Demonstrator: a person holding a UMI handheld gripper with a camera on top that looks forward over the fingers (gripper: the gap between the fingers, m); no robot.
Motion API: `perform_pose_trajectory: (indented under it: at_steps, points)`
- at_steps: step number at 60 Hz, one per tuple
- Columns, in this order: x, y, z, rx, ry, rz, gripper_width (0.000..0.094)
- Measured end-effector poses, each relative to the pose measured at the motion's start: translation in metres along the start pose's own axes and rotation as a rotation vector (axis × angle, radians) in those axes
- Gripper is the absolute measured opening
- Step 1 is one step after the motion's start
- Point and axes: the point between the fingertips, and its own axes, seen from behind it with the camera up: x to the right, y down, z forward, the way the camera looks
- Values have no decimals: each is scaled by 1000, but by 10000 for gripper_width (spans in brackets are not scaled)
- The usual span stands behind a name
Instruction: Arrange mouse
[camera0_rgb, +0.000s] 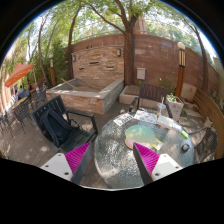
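Note:
My gripper (112, 162) is held above a round frosted-glass table (112, 140). Its two fingers are apart, and the magenta pads (78, 157) have nothing between them but the table top. I cannot make out a mouse. A pale flat rectangular thing (150, 131) lies on the table beyond the right finger. It is too small to identify.
This is an outdoor patio. A dark folding chair (55, 122) stands left of the table. A stone-sided raised basin (85, 93) sits ahead, with cushioned seats (142, 96) to its right. A brick wall (130, 58) and trees are behind. An orange umbrella (18, 74) is at far left.

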Motion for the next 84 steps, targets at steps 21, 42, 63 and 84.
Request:
perform_pose_trajectory:
  at_steps: [21,42,63,84]
  points:
    - [181,126,26,-168,176,90,860]
    - [426,197,108,-180,351,147,851]
    - [541,193,222,-171,347,253,864]
    - [567,168,274,-141,409,247,516]
